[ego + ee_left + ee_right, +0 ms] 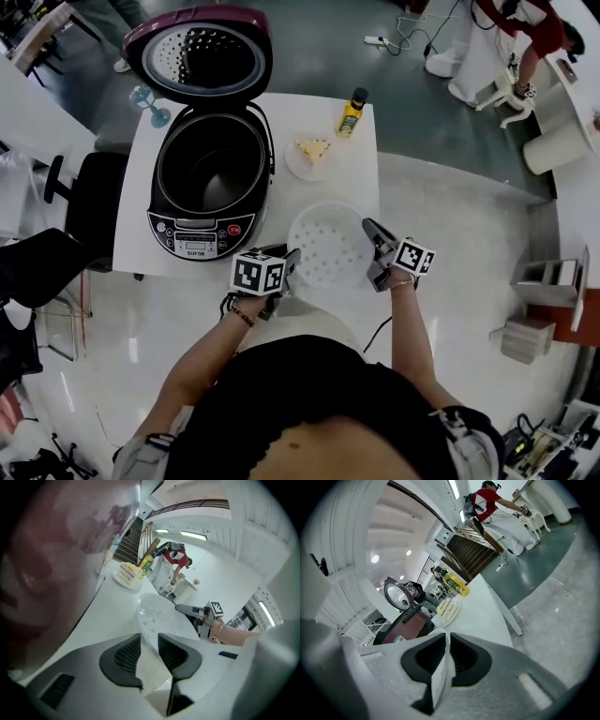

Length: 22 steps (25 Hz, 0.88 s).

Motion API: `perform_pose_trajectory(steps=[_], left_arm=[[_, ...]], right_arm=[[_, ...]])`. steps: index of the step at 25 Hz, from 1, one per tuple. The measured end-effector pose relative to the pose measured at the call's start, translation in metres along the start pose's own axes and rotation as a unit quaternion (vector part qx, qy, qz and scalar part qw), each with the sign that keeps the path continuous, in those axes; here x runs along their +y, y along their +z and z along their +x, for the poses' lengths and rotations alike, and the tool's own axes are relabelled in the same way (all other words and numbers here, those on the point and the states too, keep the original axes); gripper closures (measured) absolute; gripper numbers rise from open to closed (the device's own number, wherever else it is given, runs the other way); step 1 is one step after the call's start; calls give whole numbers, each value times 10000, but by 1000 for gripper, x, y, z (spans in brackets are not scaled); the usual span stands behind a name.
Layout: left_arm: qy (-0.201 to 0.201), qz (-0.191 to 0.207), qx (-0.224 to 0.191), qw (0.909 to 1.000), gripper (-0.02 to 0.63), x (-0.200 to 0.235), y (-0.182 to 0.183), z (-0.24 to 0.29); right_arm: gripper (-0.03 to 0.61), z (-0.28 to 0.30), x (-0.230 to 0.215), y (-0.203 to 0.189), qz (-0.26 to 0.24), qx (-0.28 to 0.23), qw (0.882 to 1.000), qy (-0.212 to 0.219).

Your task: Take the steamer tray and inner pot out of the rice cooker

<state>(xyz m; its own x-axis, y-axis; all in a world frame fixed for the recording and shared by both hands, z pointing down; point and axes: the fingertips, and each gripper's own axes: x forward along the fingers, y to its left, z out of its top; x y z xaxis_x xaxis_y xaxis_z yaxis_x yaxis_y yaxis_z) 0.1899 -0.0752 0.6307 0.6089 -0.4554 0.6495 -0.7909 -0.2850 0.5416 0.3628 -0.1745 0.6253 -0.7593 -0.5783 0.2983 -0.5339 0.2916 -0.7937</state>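
Note:
The white perforated steamer tray (pixel 328 244) is low over the front right part of the white table (pixel 361 178), and I cannot tell whether it rests on it. My left gripper (pixel 292 258) is shut on the tray's near left rim. In the left gripper view (pixel 149 641) the rim of the steamer tray (pixel 161 616) runs between the pads. My right gripper (pixel 368 228) is shut on the right rim, a thin white edge (pixel 440 677) pinched between its pads. The rice cooker (pixel 202 234) stands open at the left with the dark inner pot (pixel 211 173) inside.
The cooker's maroon lid (pixel 199 52) stands raised at the back. A plate with cake (pixel 312 155) and a yellow bottle (pixel 352 112) sit behind the tray. A blue glass (pixel 150 103) is beside the cooker, a black chair (pixel 89 202) left of the table. A person (pixel 525 28) works far right.

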Motion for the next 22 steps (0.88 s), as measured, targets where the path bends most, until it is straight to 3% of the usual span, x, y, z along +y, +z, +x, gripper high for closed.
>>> perform_pose_trajectory(steps=[2, 8, 13, 18, 20, 22], left_arm=[[33, 24, 28, 10000, 515, 1, 0, 3], [58, 60, 158, 9998, 466, 3, -4, 10], [55, 283, 315, 9991, 430, 0, -11, 8], [-85, 368, 342, 9987, 400, -7, -17, -2], [-173, 370, 344, 9986, 396, -8, -18, -8], [-306, 421, 384, 9979, 396, -12, -21, -17]], right_arm=[[551, 0, -6, 0, -114, 88, 9997, -177], [551, 8, -10, -6, -123, 223, 9996, -143], [545, 13, -8, -8, -786, 416, 9953, -379], [449, 16, -4, -17, -1462, 769, 9836, -722], [405, 14, -4, -16, -1565, 755, 9814, -818], [402, 9, -2, -8, -1620, 600, 9808, -908]])
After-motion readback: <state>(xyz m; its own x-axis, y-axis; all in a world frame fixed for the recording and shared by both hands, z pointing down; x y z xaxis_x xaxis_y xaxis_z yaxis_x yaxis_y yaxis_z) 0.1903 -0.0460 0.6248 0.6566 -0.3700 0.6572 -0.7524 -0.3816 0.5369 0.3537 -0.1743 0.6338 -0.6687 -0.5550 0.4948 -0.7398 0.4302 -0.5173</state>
